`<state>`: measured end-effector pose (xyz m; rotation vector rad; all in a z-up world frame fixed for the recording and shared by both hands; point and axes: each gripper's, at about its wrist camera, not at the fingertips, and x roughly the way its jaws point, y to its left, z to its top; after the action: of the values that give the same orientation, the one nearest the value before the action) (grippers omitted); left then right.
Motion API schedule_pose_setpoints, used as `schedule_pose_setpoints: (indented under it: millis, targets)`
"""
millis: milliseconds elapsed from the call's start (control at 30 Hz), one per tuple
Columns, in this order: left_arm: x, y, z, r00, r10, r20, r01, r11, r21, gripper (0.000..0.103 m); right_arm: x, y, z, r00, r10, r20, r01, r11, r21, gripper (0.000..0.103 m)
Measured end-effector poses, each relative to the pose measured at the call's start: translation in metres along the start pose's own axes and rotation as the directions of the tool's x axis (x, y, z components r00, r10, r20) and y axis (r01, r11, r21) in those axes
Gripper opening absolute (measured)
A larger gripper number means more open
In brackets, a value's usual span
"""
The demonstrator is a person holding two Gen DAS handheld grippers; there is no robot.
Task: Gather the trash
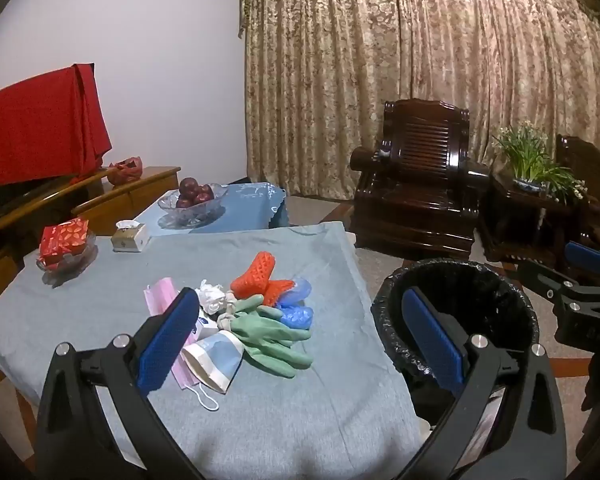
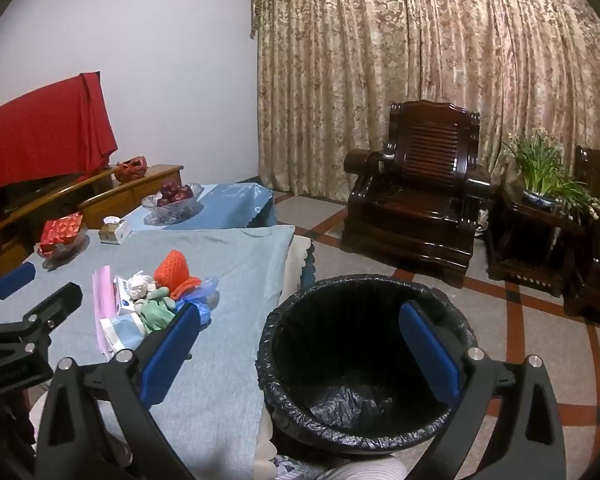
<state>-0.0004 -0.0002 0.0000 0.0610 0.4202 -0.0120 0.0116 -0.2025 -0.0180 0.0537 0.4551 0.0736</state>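
Both tongs were spread wide and gripped nothing. The left gripper (image 1: 300, 340) hung over the near part of the table (image 1: 100, 300), its left blue pad just in front of the trash pile (image 1: 240, 320): a pink face mask (image 1: 160, 294), crumpled white tissue (image 1: 212, 296), green rubber gloves (image 1: 272, 336), an orange mesh sleeve (image 1: 260, 276), blue plastic pieces (image 1: 298, 312) and a flattened paper cup (image 1: 216, 360). To its right the right gripper (image 2: 300, 354) hovered above the black-lined trash bin (image 2: 364, 360), which stood on the floor just beside the table's right edge. Beyond the pile sat a tissue box (image 1: 130, 236), a red gift box (image 1: 64, 240) and a glass fruit bowl (image 1: 192, 200). Farther off stood a dark wooden armchair (image 2: 420, 192).
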Motion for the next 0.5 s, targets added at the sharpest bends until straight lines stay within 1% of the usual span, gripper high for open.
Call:
schedule_pose_setpoints:
  millis: [200,500]
  targets:
    - [-0.0012,-0.0005,0.0002,1.0,0.007,0.001,-0.007,1.0,0.0,0.098,0.0001,-0.0011,0.0002,1.0,0.0,-0.001,0.0,1.0,0.0,0.097]
    - [0.0031,0.0013,0.0012,1.0,-0.001,-0.007,0.001,1.0,-0.004,0.098,0.0009,0.0015,-0.0011,1.0,-0.003,0.0,0.003,1.0,-0.005,0.097]
